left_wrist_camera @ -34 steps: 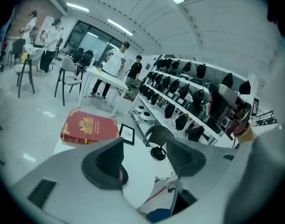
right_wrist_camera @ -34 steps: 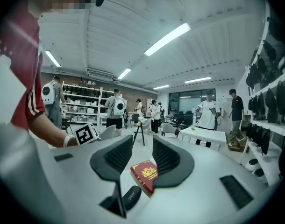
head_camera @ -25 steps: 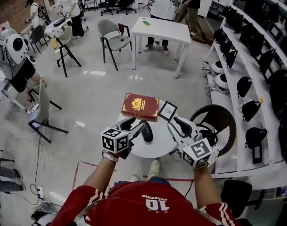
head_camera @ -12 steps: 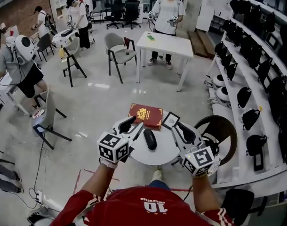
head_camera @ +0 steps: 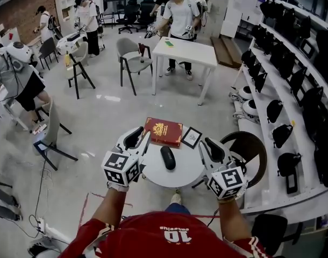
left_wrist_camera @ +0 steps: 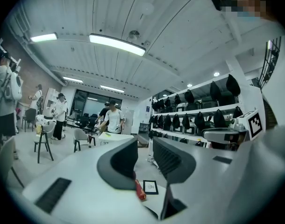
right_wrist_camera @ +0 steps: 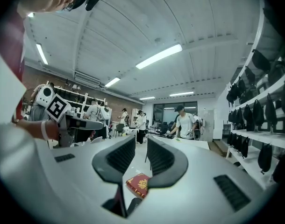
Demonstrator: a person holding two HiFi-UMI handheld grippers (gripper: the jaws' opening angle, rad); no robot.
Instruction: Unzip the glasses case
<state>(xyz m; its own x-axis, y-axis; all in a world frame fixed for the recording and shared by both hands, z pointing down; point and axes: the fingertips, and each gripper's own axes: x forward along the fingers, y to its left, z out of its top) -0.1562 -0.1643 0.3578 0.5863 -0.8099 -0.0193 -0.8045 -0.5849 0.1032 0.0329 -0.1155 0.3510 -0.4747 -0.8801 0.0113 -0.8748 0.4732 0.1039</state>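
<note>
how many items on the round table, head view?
3: black glasses case in the middle, red book at the far edge, small black frame just right of the book. The near edge is partly covered, so more may be hidden.

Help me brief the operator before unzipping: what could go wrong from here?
The black oval glasses case lies loose on the small round white table. Unless something pins it, tugging the zip may drag it off.
The red gold-crested book and black-framed picture sit at the far rim and could be knocked off.
The left tongs and right tongs, both empty, have just been closing, perhaps too narrow for the case.
</note>
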